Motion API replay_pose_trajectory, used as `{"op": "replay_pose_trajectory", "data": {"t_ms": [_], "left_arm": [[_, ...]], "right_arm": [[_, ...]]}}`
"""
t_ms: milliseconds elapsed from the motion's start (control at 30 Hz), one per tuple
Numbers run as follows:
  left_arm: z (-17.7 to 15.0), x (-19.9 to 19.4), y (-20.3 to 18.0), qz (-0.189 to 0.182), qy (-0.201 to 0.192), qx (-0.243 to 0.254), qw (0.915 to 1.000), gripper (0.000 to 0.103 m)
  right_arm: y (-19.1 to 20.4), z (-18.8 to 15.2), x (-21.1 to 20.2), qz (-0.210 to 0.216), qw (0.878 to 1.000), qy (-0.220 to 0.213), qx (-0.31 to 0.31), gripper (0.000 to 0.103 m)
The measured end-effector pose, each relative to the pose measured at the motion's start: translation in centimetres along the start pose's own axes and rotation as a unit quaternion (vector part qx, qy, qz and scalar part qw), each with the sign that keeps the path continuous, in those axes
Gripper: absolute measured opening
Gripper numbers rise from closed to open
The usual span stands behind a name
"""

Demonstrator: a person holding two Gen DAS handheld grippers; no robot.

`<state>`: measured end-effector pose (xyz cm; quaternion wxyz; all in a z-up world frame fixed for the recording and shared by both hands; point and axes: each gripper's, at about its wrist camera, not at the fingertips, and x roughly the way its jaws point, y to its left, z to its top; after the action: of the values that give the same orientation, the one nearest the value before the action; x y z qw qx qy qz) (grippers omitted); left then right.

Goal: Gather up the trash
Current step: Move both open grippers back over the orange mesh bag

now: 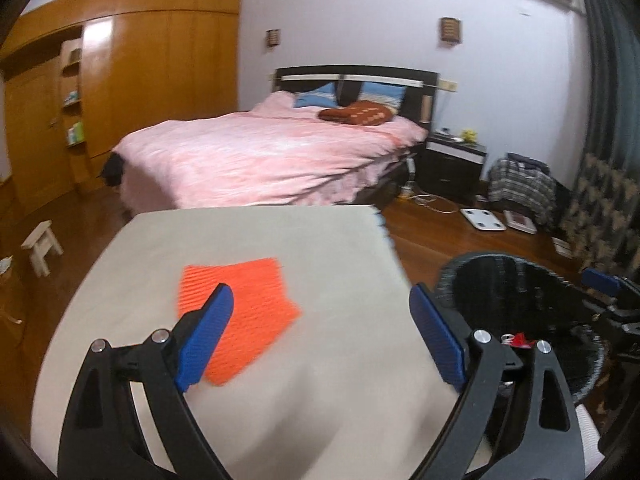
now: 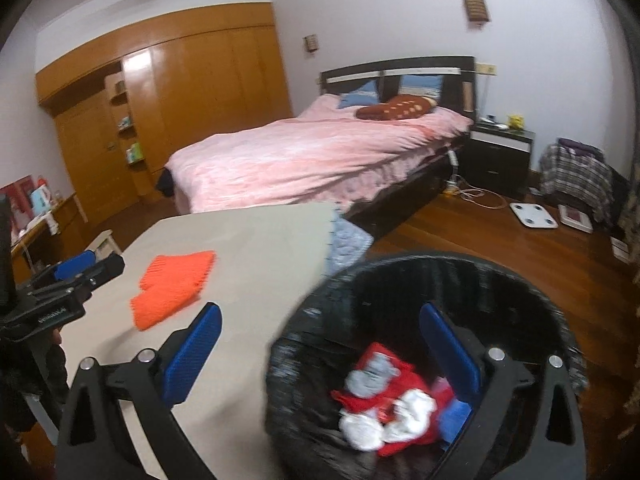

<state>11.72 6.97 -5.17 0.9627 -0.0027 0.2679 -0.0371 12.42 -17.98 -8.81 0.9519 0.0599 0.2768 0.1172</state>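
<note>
Trash point(image 2: 384, 404), red and white scraps, lies in the black bin point(image 2: 520, 280) off the table's point(image 1: 320, 360) right edge, under the released, empty right claw point(image 2: 320, 352). The left claw point(image 1: 320, 332), also released, hovers over an orange cloth point(image 1: 244, 312) mid-table; lifting both clear seems best.

A cloth point(image 1: 240, 312) lies on the table point(image 1: 320, 400); the bin point(image 2: 420, 360) (trash point(image 2: 384, 400) inside) stands right, the bed point(image 1: 272, 156) far behind
</note>
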Motion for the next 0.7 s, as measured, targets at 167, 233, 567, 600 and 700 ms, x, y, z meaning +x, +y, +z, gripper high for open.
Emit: {"op": "replay_pose_trajectory", "data": {"t_ms": [167, 233, 567, 600, 700], "left_arm": [[-0.7, 0.7, 4.4, 0.040, 0.013, -0.012, 0.9990, 0.087], [-1.0, 1.1, 5.7, 0.050, 0.018, -0.018, 0.9984, 0.087], [-2.8, 5.2, 9.9, 0.072, 0.056, -0.039, 0.9951, 0.087], [-3.1, 6.0, 10.2, 0.074, 0.062, -0.039, 0.9945, 0.087], [-3.7, 7.6, 10.7, 0.076, 0.077, -0.041, 0.9933, 0.087]], "right_arm": [[3.7, 0.6, 2.3, 0.033, 0.999, 0.004, -0.020, 0.097], [5.1, 0.6, 3.4, 0.044, 0.999, 0.005, -0.027, 0.097], [9.0, 0.5, 9.5, 0.064, 0.997, 0.021, -0.044, 0.097], [9.1, 0.5, 10.2, 0.062, 0.997, 0.024, -0.043, 0.097], [9.1, 0.5, 11.5, 0.058, 0.997, 0.031, -0.041, 0.097]]}}
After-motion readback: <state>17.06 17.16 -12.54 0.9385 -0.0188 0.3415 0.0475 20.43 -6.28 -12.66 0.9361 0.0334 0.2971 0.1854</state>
